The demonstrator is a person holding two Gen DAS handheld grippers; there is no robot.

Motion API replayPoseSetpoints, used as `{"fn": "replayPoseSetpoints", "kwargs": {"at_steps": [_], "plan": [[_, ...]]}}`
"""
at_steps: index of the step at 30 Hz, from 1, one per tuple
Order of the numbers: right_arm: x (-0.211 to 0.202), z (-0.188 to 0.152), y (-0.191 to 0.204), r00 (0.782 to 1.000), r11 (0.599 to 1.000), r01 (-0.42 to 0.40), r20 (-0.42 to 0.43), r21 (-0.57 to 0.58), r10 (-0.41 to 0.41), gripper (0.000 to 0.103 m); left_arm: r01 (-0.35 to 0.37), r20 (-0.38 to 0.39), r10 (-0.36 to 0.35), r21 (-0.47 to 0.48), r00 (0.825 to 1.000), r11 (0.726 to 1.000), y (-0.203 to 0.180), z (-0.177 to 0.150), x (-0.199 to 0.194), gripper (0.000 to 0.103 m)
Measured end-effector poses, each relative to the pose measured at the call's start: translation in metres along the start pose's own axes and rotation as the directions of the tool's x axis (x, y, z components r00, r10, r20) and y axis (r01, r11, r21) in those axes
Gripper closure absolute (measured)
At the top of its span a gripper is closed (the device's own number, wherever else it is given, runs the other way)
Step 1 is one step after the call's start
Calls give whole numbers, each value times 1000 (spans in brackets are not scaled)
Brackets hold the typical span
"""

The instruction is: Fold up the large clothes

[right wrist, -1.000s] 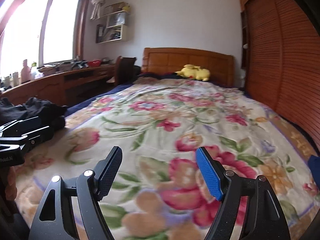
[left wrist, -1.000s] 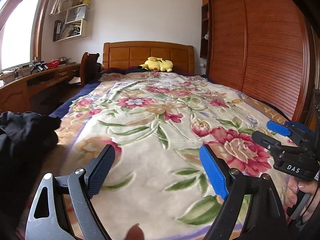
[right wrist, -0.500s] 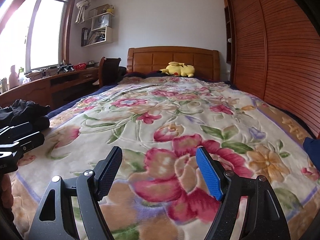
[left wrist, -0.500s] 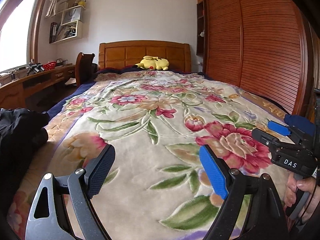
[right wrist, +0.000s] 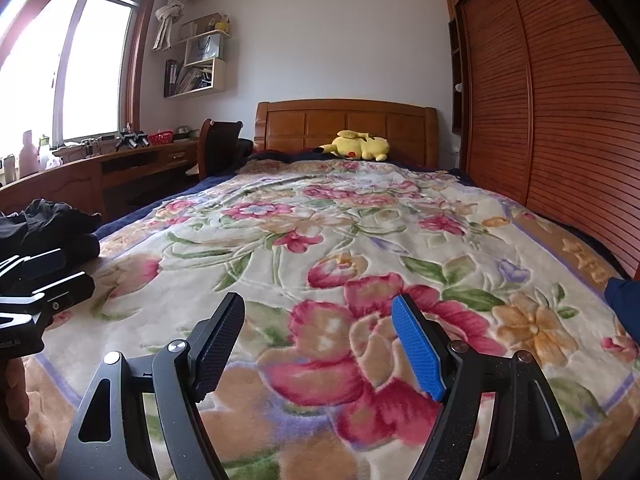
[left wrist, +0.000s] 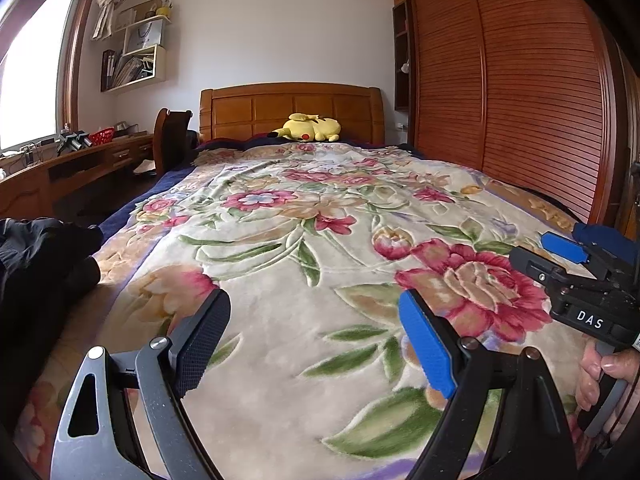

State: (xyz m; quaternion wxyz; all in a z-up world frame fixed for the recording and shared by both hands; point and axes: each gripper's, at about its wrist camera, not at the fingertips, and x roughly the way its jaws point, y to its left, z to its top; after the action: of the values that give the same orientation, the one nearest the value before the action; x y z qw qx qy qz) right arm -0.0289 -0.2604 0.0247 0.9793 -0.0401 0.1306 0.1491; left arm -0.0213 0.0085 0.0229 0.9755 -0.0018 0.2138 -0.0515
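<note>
A crumpled black garment (left wrist: 36,272) lies heaped at the left edge of the bed; it also shows in the right wrist view (right wrist: 52,224). A dark blue garment (right wrist: 624,304) lies at the bed's right edge, partly cut off, and shows behind the right gripper in the left wrist view (left wrist: 608,236). My left gripper (left wrist: 314,340) is open and empty above the floral blanket (left wrist: 304,248). My right gripper (right wrist: 318,340) is open and empty above the blanket (right wrist: 320,240). Each gripper appears at the side of the other's view.
A yellow plush toy (right wrist: 356,146) lies by the wooden headboard (right wrist: 344,120). A wooden desk (right wrist: 80,176) and chair (right wrist: 220,140) stand to the left. A slatted wardrobe (right wrist: 540,100) lines the right side of the bed.
Both grippers have tilted up and shifted slightly, so the views show more of the room. Both stay open and empty. The garments have not moved.
</note>
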Motion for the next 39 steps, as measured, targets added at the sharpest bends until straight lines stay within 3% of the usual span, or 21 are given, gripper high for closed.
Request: {"fn": "replayPoseSetpoints", "kwargs": {"at_steps": [39], "plan": [[0, -3, -2, 1000, 1000, -4, 22, -4, 4, 25, -20, 6, 20, 3, 1000, 1000, 1, -3, -2, 16]]}}
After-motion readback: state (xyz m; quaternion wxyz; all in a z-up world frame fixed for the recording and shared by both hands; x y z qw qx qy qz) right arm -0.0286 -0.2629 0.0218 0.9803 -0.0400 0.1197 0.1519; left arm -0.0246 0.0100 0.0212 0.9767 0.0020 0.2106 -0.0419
